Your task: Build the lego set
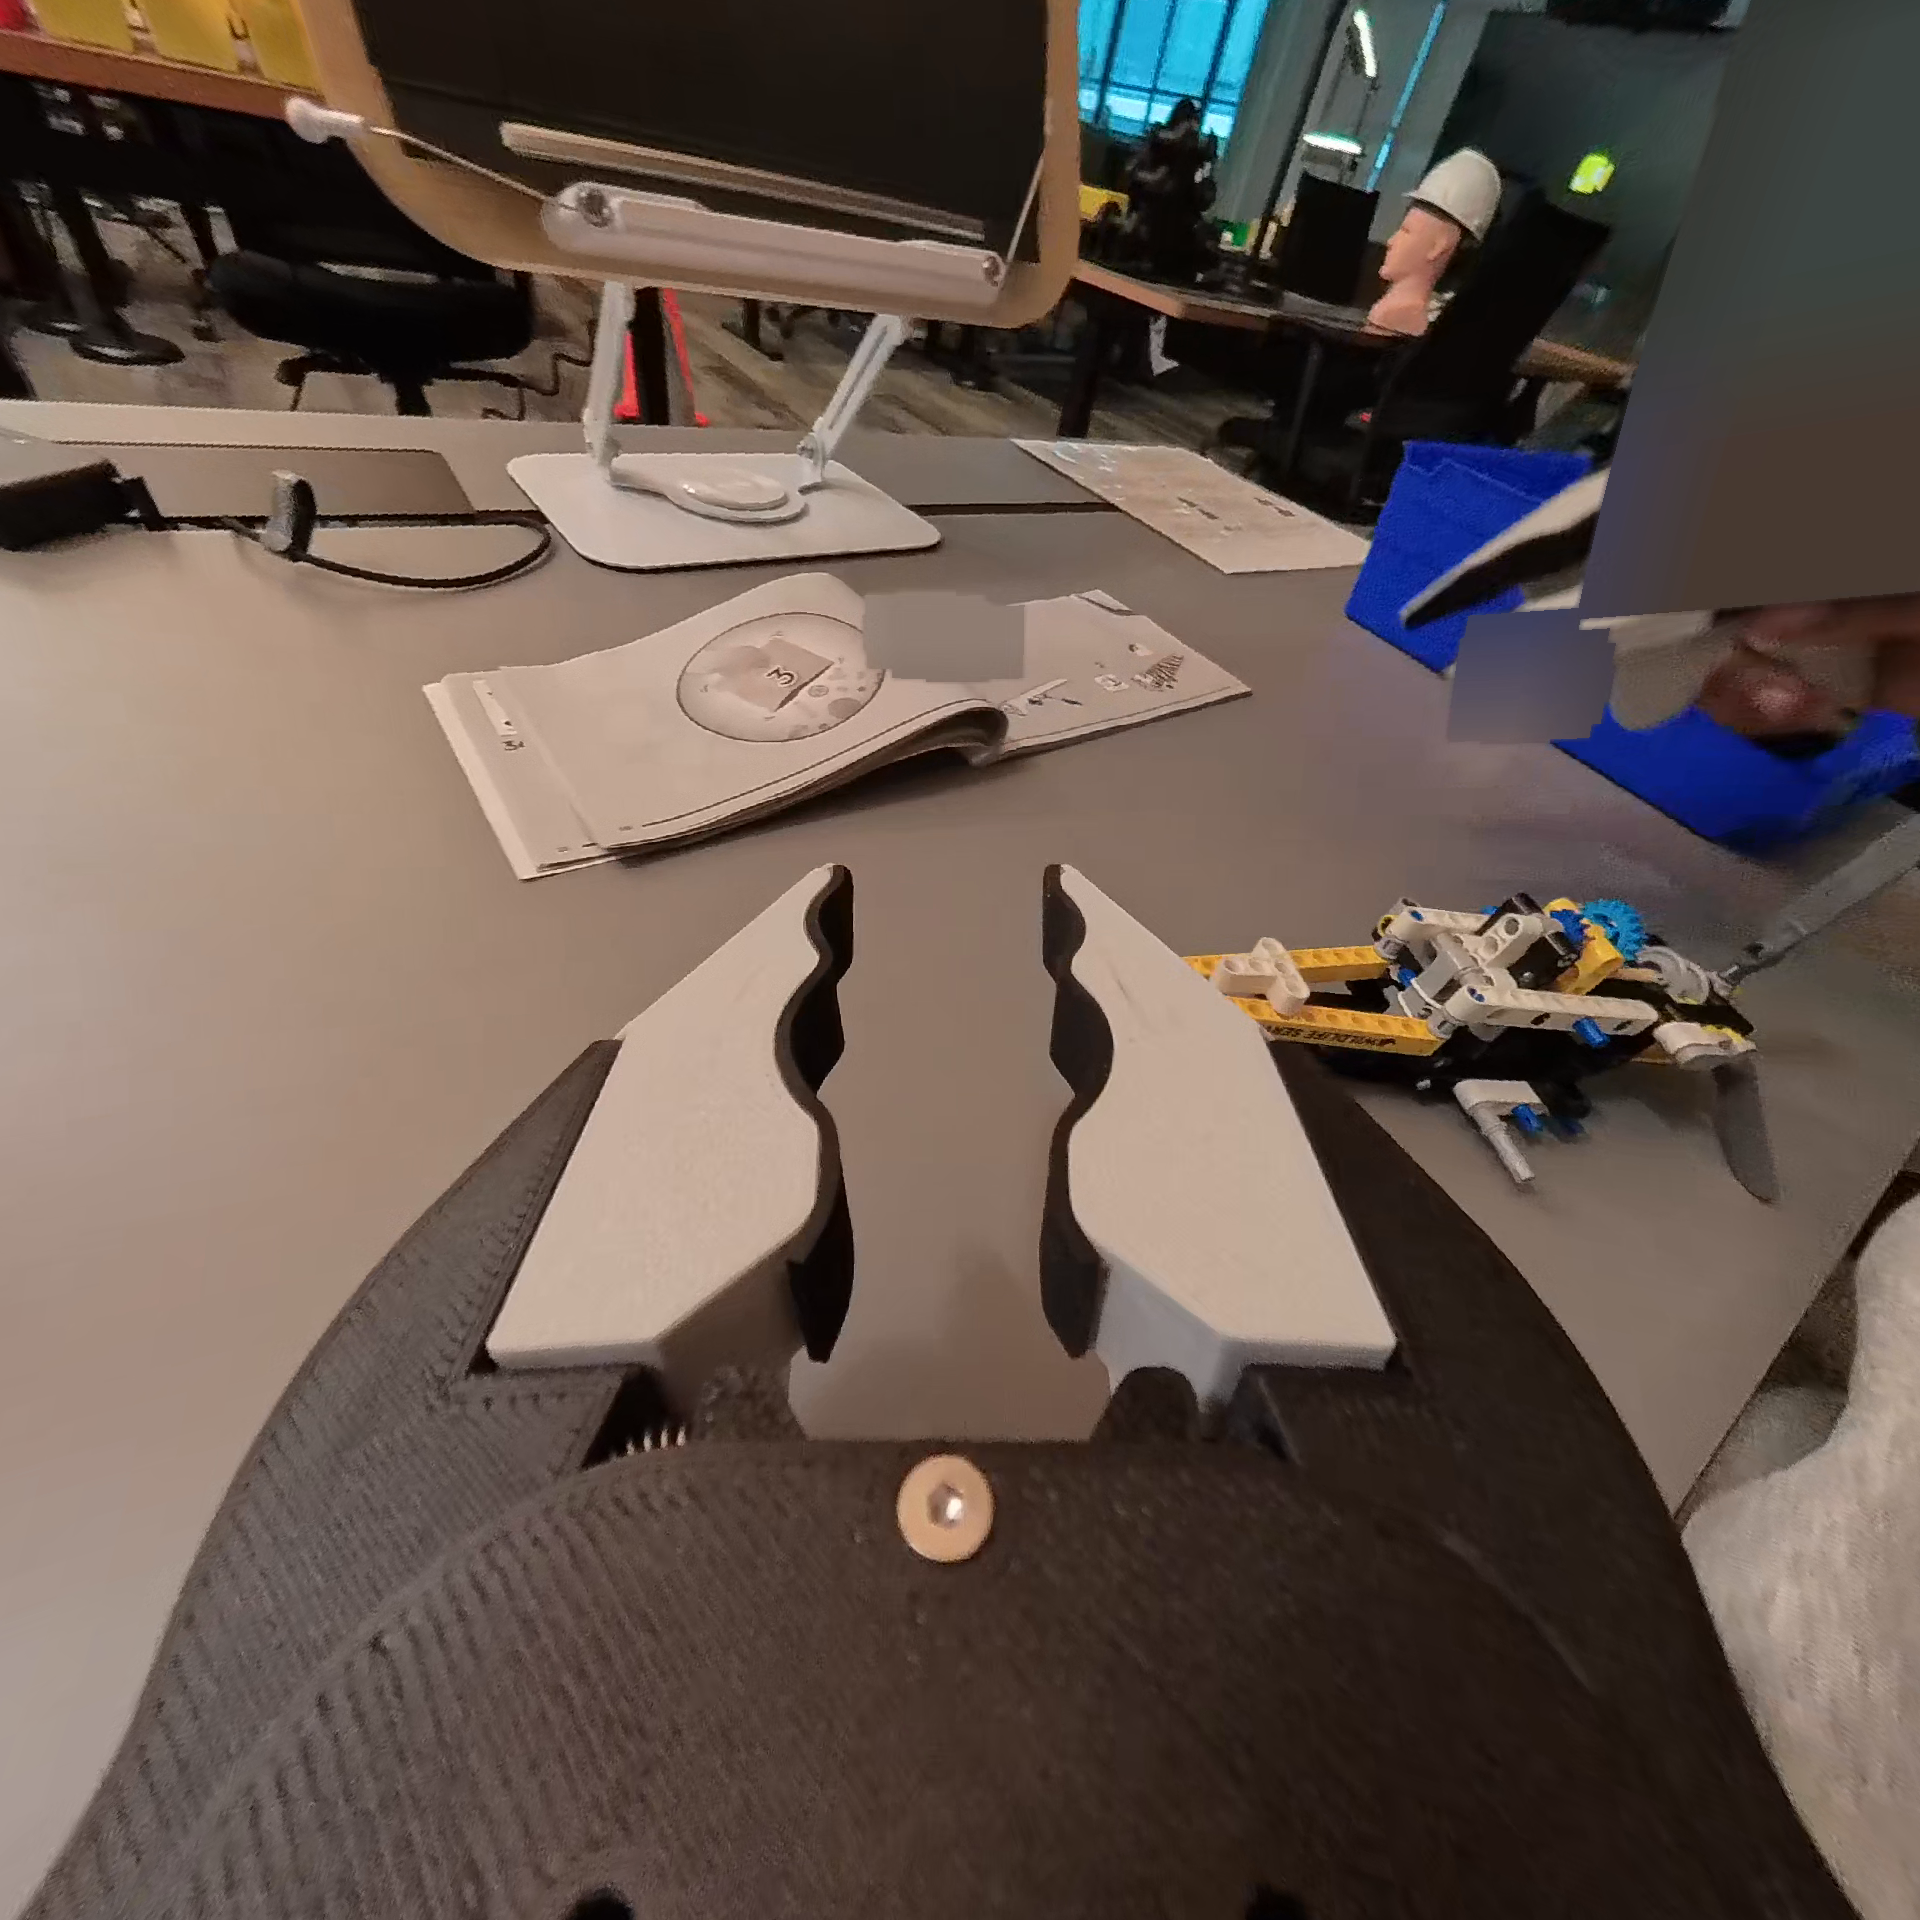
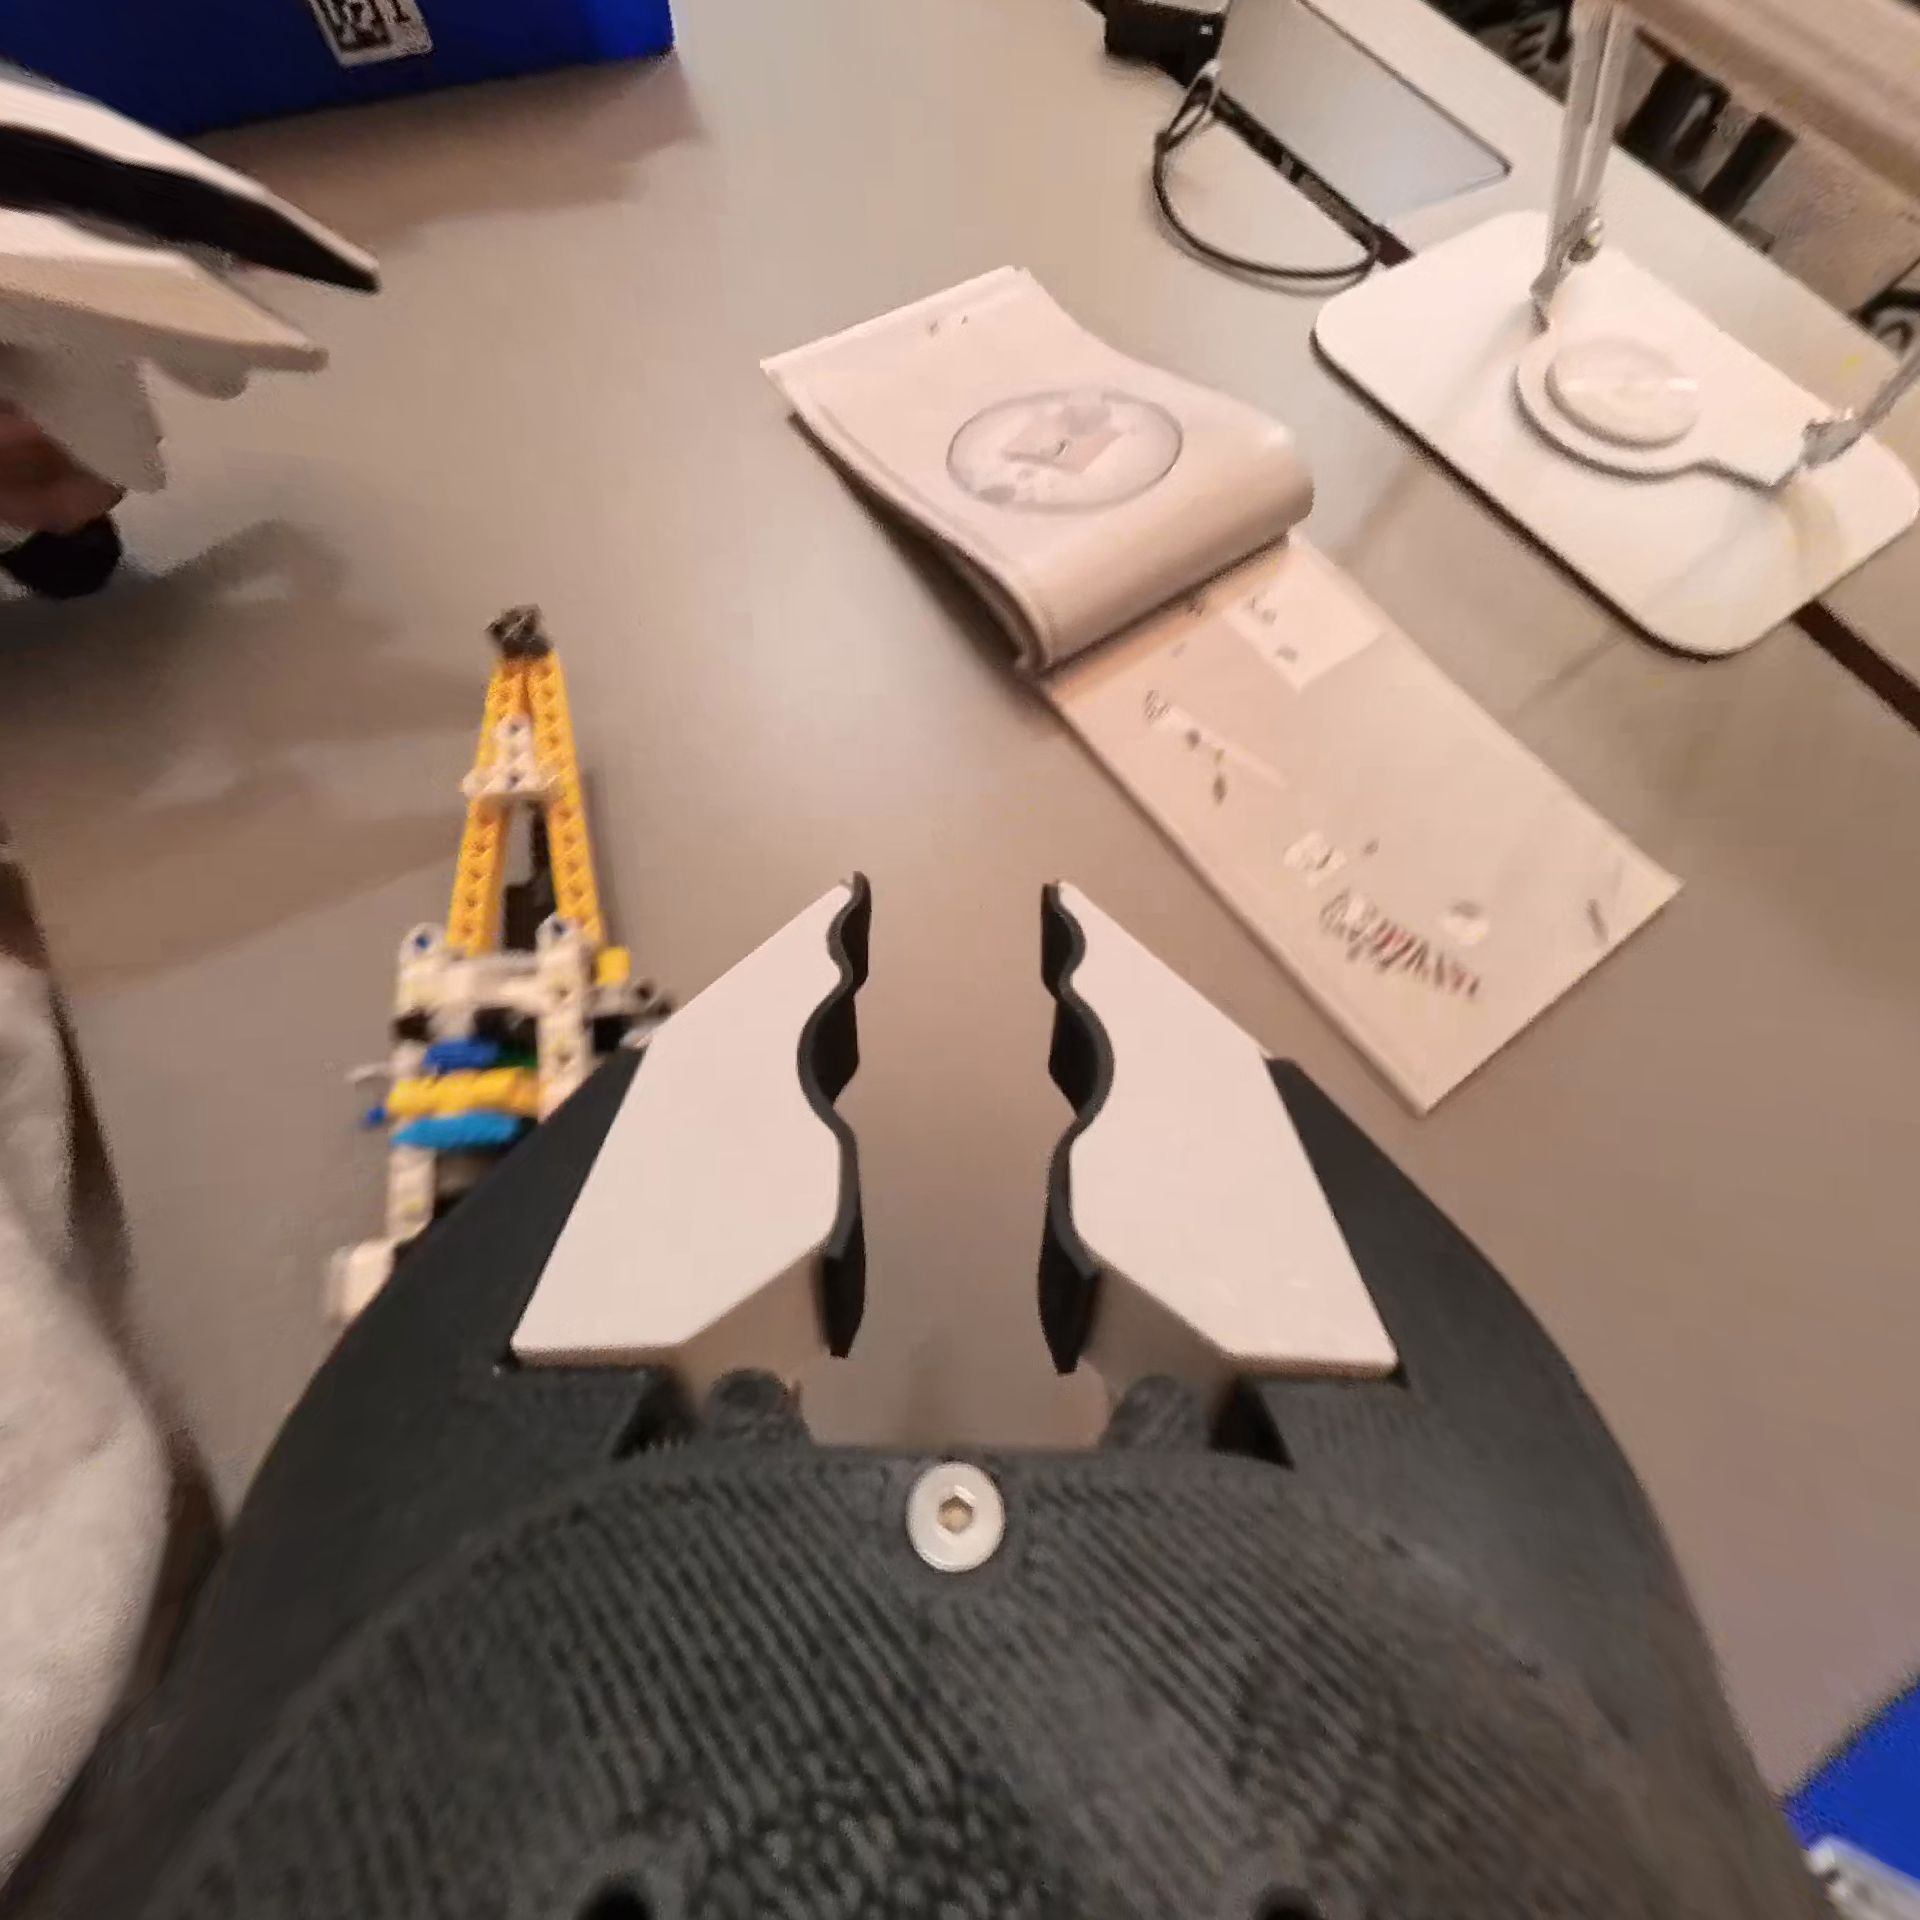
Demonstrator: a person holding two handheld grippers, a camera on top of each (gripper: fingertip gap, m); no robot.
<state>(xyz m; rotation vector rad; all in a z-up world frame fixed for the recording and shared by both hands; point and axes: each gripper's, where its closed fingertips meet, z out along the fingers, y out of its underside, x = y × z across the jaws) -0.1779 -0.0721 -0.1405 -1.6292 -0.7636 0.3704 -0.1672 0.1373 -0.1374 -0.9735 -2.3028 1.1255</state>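
Note:
A partly built lego model (image 1: pixel 1475 997) of yellow, white, black and blue beams with grey blades lies flat on the grey table (image 1: pixel 260 831). It is just right of my left gripper (image 1: pixel 948 883), which is open and empty above bare table. In the right wrist view the model (image 2: pixel 520 935) lies to the left of my right gripper (image 2: pixel 954 885), also open and empty, hovering over the table. The open instruction booklet (image 1: pixel 790 707) lies beyond the left gripper; it also shows in the right wrist view (image 2: pixel 1091 468). Neither gripper touches the model.
A white tablet stand (image 1: pixel 727 499) holding a screen stands behind the booklet. Blue bins (image 1: pixel 1745 769) sit at the right, one (image 2: pixel 208 52) at the far left in the right wrist view. A loose sheet (image 1: pixel 1195 499), a black cable (image 1: pixel 416 561) and a person's light sleeve (image 1: pixel 1818 1558) are nearby. There is about 20 cm between the tips of the two grippers.

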